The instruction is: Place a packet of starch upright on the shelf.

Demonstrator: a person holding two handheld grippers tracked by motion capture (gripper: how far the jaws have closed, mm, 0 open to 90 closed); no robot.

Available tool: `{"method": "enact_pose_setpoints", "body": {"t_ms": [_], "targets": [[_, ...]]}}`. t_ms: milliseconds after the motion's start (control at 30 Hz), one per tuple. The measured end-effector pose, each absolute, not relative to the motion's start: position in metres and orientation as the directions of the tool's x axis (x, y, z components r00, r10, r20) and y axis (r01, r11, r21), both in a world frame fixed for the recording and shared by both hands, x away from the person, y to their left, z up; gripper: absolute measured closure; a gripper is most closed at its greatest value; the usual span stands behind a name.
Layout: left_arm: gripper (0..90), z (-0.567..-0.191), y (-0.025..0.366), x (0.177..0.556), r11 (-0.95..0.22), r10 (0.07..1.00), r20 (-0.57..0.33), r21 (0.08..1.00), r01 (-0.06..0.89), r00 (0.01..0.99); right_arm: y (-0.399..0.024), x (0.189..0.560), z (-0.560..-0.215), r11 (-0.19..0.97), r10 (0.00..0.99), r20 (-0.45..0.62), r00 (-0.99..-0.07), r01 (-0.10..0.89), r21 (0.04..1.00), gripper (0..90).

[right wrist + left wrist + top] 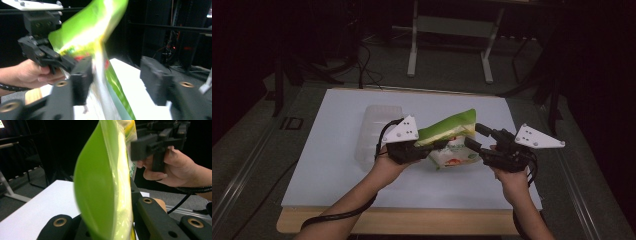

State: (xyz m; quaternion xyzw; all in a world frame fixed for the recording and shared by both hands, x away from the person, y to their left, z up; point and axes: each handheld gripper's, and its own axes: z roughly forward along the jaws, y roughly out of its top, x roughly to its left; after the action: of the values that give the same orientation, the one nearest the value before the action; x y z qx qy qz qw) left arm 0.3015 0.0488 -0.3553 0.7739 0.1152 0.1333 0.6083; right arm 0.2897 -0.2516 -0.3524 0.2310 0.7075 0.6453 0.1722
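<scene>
Dark room, white table: the left gripper pinches the green bag at its near-left corner, lifted mid-table, while the right gripper stands spread around its right edge, so a handover looks underway; next, carry it to the clear tray.

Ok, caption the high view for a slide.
Left hand-held gripper clamps a green snack bag above the white table; right hand-held gripper open beside it.
</scene>
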Motion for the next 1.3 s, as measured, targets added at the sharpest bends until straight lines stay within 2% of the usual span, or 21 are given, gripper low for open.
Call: {"method": "enact_pose_setpoints", "body": {"t_ms": [67, 133, 233, 400, 467, 600, 733, 900, 967, 1067, 1300], "targets": [[83.0, -0.350, 0.051, 0.304, -0.250, 0.344, 0.075, 0.968, 0.014, 0.936, -0.254, 0.289, -0.353, 0.033, 0.542, 0.086, -0.836, 0.124, 0.992, 27.6], [83.0, -0.345, 0.055, 0.307, -0.275, 0.342, 0.096, 0.961, 0.002, 0.935, -0.256, 0.287, -0.353, 0.033, 0.532, 0.090, -0.842, 0.127, 0.991, 15.1], [83.0, -0.335, 0.064, 0.310, -0.305, 0.335, 0.127, 0.952, -0.020, 0.933, -0.258, 0.283, -0.354, 0.043, 0.512, 0.087, -0.855, 0.127, 0.991, 10.0], [82.9, -0.318, 0.083, 0.314, -0.342, 0.307, 0.155, 0.939, -0.043, 0.939, -0.262, 0.279, -0.355, 0.028, 0.504, 0.114, -0.856, 0.148, 0.989, 10.2], [82.9, -0.313, 0.091, 0.317, -0.360, 0.304, 0.167, 0.932, -0.049, 0.938, -0.264, 0.278, -0.357, 0.021, 0.490, 0.124, -0.863, 0.154, 0.988, 13.4], [83.0, -0.306, 0.111, 0.326, -0.391, 0.302, 0.186, 0.919, -0.056, 0.935, -0.267, 0.272, -0.362, 0.047, 0.503, 0.091, -0.860, 0.132, 0.990, 14.3], [83.0, -0.305, 0.133, 0.335, -0.427, 0.288, 0.232, 0.900, -0.092, 0.929, -0.275, 0.272, -0.366, 0.000, 0.482, 0.156, -0.862, 0.178, 0.984, 14.2], [83.0, -0.311, 0.159, 0.343, -0.443, 0.264, 0.281, 0.885, -0.143, 0.923, -0.279, 0.271, -0.371, 0.036, 0.469, 0.156, -0.869, 0.195, 0.980, 16.0], [83.0, -0.313, 0.169, 0.347, -0.459, 0.256, 0.285, 0.877, -0.143, 0.924, -0.279, 0.270, -0.374, 0.076, 0.496, 0.113, -0.861, 0.172, 0.982, 16.2], [82.9, -0.315, 0.180, 0.352, -0.488, 0.248, 0.287, 0.862, -0.137, 0.925, -0.280, 0.271, -0.380, 0.119, 0.476, 0.073, -0.876, 0.146, 0.982, 16.2], [82.9, -0.326, 0.200, 0.370, -0.504, 0.274, 0.270, 0.858, -0.101, 0.923, -0.288, 0.270, -0.392, 0.089, 0.452, 0.126, -0.883, 0.185, 0.979, 16.2]]}}
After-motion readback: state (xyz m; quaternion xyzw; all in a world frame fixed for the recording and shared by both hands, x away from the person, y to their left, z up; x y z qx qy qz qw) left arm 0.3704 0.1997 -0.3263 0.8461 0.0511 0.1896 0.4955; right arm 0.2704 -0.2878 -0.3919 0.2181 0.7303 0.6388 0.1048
